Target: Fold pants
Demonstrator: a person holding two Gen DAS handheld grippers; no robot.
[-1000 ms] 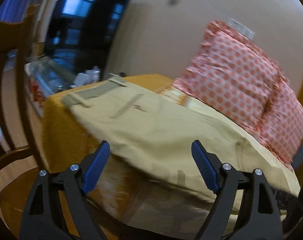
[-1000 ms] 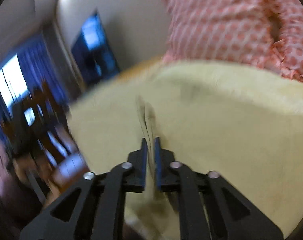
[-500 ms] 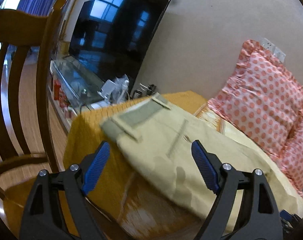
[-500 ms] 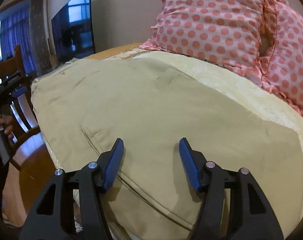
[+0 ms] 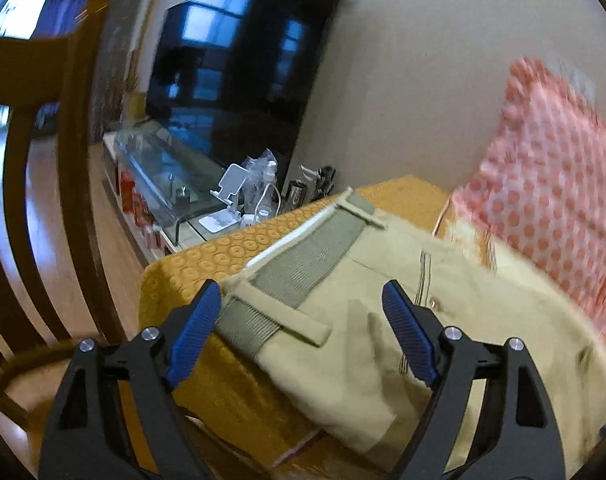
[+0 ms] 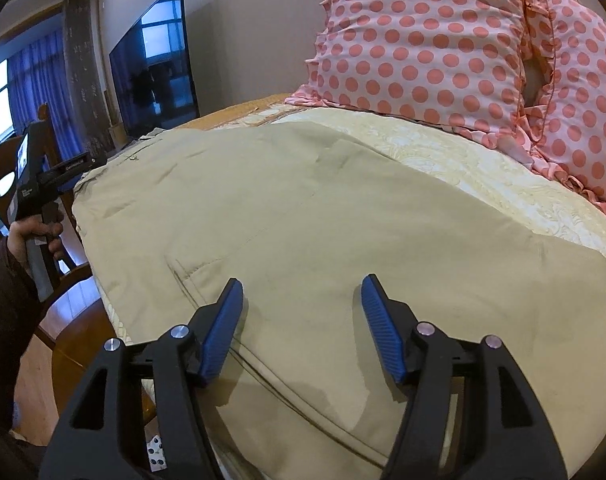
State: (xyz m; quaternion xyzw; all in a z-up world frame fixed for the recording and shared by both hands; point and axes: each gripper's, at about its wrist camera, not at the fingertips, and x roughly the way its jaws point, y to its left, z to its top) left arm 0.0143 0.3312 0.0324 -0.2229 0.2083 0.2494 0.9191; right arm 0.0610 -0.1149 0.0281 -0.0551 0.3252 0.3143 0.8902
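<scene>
Khaki cotton pants (image 6: 303,220) lay flat on yellow bedspread (image 5: 207,264). Left gripper (image 5: 303,332) spread wide, framing grey waistband (image 5: 303,256); right gripper (image 6: 299,316) spread wide above leg fabric, grasping nothing.

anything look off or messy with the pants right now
Nothing is damaged or spilled. The pants lie spread flat, but their near edge overhangs the orange cushion. Both the left gripper and right gripper are open and empty.
</scene>
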